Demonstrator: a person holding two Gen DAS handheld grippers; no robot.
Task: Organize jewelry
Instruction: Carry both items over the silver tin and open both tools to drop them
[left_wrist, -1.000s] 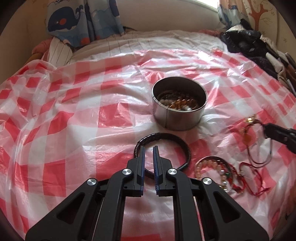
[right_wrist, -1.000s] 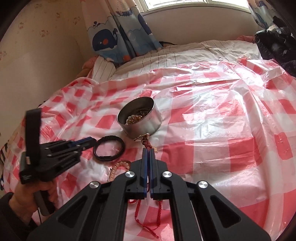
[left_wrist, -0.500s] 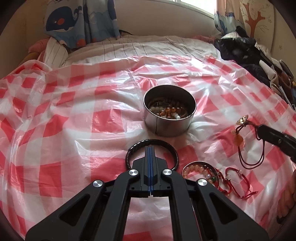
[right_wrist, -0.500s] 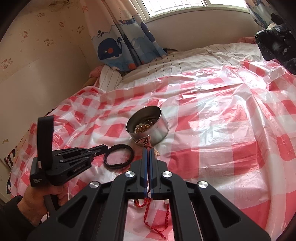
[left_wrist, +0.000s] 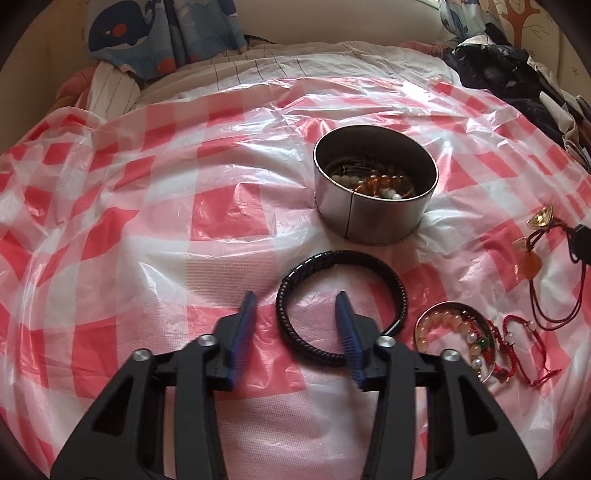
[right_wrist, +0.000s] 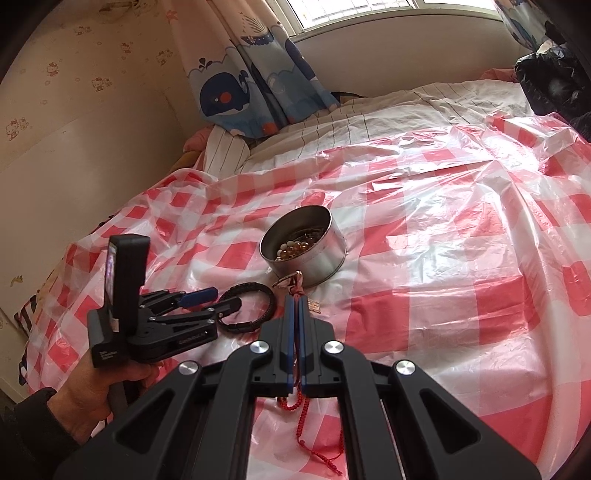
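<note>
A black braided bracelet lies on the red-checked plastic sheet, just in front of a round metal tin that holds beaded jewelry. My left gripper hovers low over it with jaws opening; the bracelet's left arc lies between the fingers, and the pads do not press it. My right gripper is shut on a dark cord necklace with a gold charm, lifted beside the tin. The left wrist view shows that charm at the far right.
A metal bangle with a pale bead bracelet and red cord bracelets lie right of the black one. Dark clothing is piled at the back right. A whale-print curtain and a wall stand behind the bed. A hand holds the left gripper.
The left gripper's jaws closed empty, then spread wide, and it has dropped closer over the black bracelet. The right gripper keeps its hold on the corded charm in place.
</note>
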